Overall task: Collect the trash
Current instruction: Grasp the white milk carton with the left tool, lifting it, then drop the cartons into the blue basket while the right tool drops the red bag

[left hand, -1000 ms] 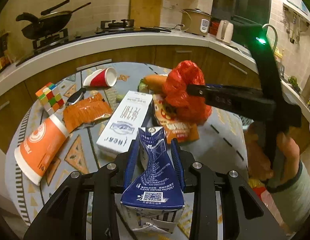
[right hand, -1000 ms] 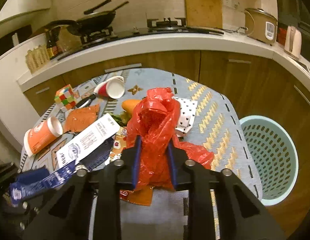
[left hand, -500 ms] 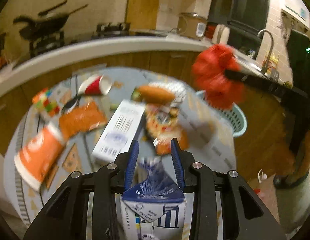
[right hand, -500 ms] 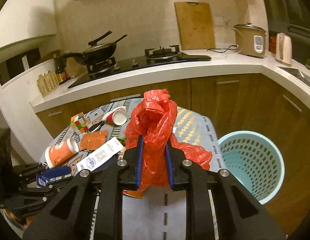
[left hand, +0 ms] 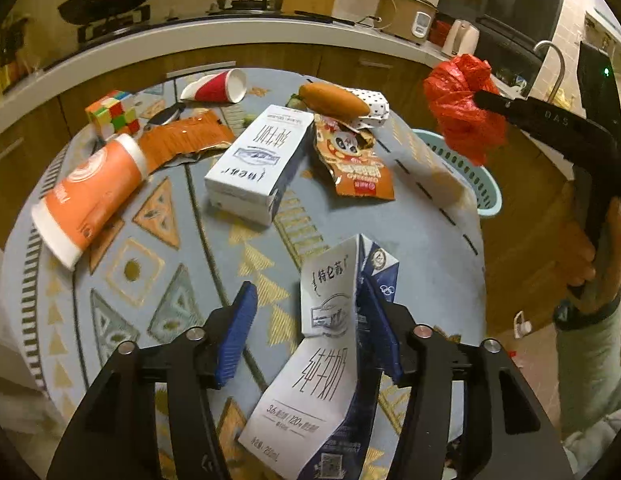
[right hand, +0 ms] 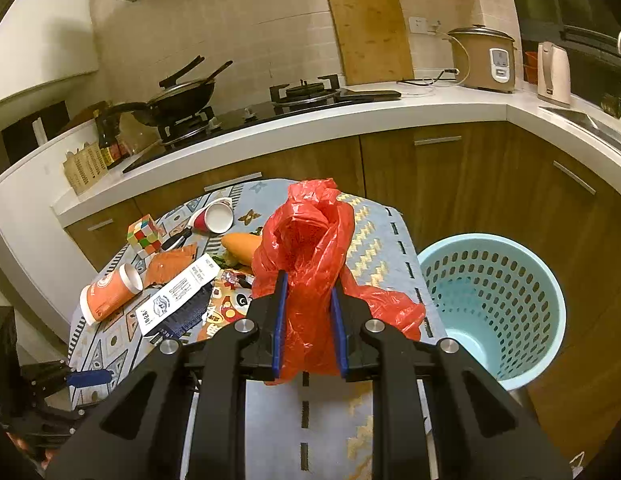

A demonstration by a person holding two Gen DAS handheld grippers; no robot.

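Crumpled red plastic bag (right hand: 310, 256) is clamped in right gripper (right hand: 307, 316), near pale blue perforated basket (right hand: 494, 304), seemingly empty. Left gripper (left hand: 306, 332) is spread; blue-white milk carton (left hand: 330, 364) leans against 1 finger. Roughly 5 items judged left on table (left hand: 430, 248).

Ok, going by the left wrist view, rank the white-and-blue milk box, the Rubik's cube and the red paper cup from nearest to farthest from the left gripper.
From the left gripper:
1. White-and-blue milk box, table centre.
2. Rubik's cube, far left.
3. Red paper cup, far edge.
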